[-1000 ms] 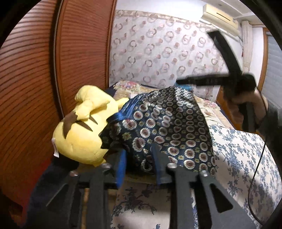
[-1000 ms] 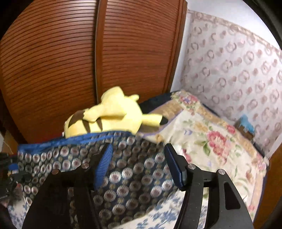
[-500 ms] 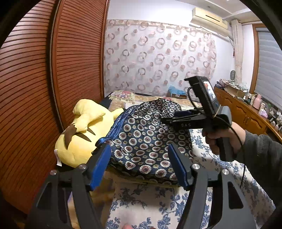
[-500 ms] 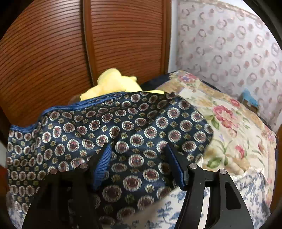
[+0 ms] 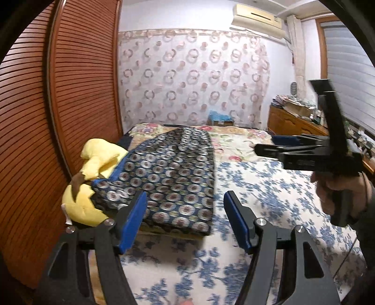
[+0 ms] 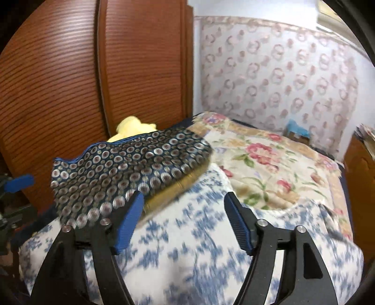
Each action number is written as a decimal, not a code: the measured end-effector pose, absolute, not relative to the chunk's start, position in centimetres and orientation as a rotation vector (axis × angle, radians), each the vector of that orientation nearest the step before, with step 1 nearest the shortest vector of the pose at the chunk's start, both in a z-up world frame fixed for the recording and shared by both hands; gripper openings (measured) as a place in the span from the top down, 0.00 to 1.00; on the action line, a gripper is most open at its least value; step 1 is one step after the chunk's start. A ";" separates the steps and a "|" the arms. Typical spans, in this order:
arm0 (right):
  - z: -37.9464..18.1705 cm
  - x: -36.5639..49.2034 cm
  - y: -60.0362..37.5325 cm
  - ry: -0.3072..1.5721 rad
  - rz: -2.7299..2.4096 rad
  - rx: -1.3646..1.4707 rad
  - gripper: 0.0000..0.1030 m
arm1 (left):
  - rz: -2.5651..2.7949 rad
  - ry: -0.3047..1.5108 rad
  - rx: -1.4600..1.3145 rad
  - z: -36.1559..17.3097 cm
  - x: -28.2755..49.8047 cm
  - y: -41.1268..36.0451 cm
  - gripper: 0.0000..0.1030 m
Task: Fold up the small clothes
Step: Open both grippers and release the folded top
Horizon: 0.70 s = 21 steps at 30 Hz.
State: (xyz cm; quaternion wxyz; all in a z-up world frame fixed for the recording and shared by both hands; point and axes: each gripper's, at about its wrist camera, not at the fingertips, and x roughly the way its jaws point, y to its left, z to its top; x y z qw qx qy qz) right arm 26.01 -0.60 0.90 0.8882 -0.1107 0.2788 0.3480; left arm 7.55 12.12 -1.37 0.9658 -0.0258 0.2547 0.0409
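Left wrist view. Item: folded navy garment (image 5: pixel 173 173) with a repeated medallion print and a blue trimmed edge, lying flat along the left side of the bed, its near fold just beyond the gripper tips, its left edge draped over a yellow plush toy (image 5: pixel 93 185).

Left gripper (image 5: pixel 185 219): jaws apart, blue pads clear of the cloth, nothing between them; the garment's near right corner shows in the gap, untouched.

Right gripper (image 5: pixel 276 144): seen side-on at right above the bed, held by a hand (image 5: pixel 339 190) with a dark sleeve; well apart from the garment, empty.

Right wrist view. Same garment (image 6: pixel 121 169) at left, far of the right gripper (image 6: pixel 184 221), whose jaws are opening with only bedding visible between them. Picture blurred near the bottom. A blue pad of the left gripper (image 6: pixel 20 183) shows at the far left edge.

Surroundings: blue-and-white floral bedspread (image 5: pixel 264 194) under the near half; a cream quilt with pink roses (image 6: pixel 262 164) across the far half; a brown louvred wardrobe door (image 5: pixel 77 93) along the left; a ring-patterned curtain (image 5: pixel 194 77) at the far wall; an air conditioner (image 5: pixel 257 18) above it; a wooden dresser (image 5: pixel 290 122) at far right.
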 end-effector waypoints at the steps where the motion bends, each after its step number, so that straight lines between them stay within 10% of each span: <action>1: 1.1 25.2 -1.6 0.571 0.710 -0.221 0.23 | 0.073 0.519 -0.048 -1.4 7.6 11.6 0.35; 21: 3.0 14.3 -16.5 0.486 0.415 -0.080 0.16 | -0.077 0.505 -0.015 0.5 7.8 2.4 0.35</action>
